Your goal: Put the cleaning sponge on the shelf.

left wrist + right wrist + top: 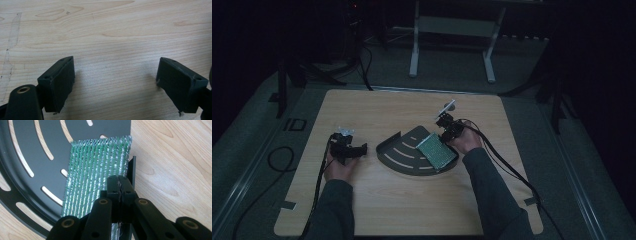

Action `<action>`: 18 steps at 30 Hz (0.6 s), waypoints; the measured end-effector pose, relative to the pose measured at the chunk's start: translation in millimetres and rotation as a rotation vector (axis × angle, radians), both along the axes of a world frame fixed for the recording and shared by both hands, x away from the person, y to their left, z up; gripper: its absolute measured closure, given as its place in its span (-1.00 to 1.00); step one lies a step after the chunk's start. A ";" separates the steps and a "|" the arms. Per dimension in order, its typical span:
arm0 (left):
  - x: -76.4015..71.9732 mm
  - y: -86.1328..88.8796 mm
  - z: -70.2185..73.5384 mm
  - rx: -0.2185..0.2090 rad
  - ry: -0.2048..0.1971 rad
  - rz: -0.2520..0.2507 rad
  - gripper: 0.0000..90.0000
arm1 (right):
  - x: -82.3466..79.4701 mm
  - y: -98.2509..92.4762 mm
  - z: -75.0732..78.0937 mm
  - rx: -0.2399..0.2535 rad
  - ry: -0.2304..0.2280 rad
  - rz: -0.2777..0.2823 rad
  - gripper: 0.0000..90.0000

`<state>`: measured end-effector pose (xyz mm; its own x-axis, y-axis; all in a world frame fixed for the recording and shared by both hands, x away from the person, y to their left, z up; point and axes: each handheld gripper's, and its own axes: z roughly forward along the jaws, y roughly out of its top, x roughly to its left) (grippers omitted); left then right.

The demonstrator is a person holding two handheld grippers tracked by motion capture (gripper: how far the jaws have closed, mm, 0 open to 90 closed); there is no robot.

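Sleeves and forearms come in at the near edge of the high view, one hand on each tool. The left gripper (354, 150) rests low over bare wood to the left of the tray, well apart from it; in the left gripper view its jaws stand spread wide with nothing but wood grain of the counter (112, 37) between them. That hand lies relaxed, wrist near the surface, jaws pointing toward the tray.

Farther in, the right gripper (121, 185) has its jaws pressed together on the near right edge of the scouring pad (96, 172), a green, silvery-threaded rectangle. The pad lies on the right part of the black slotted tray (404, 155), a fan-shaped plate with curved slots and a low raised lip, and reaches just to the tray's straight right edge. The right hand (469, 142) sits beside that edge, wrist cocked so the tool angles down and leftward onto the pad.

The pad looks light, soft and springy, likely to flex or droop if lifted by one corner, and its rough fibres should give the pads plenty of friction, so slipping seems unlikely. A pinch across the thin edge, as here, suits it. Snagging on the tray's lip or slots is probably the main risk when it is dragged.

Beyond the counter stand a white frame and dark stands on grey floor.
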<state>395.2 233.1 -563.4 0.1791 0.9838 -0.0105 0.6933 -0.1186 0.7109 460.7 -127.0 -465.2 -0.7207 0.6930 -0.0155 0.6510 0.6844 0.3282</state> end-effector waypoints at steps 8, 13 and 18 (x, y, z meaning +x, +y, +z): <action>0.0 0.0 0.0 0.000 0.000 0.000 -0.64 | -1.3 -1.1 2.2 0.006 -0.010 -0.001 0.89; 0.0 -0.1 -0.1 -0.001 -0.001 0.001 -0.65 | -6.4 -5.7 8.3 0.026 -0.033 -0.002 0.62; 0.0 -0.1 -0.1 -0.001 -0.001 0.001 -0.64 | -7.7 -16.9 10.8 0.076 -0.040 -0.039 0.26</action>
<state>395.2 233.0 -563.4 0.1783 0.9839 -0.0112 0.6927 -0.1175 0.7116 453.0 -143.9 -454.4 -0.6928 0.7210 0.0099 0.6623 0.6309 0.4041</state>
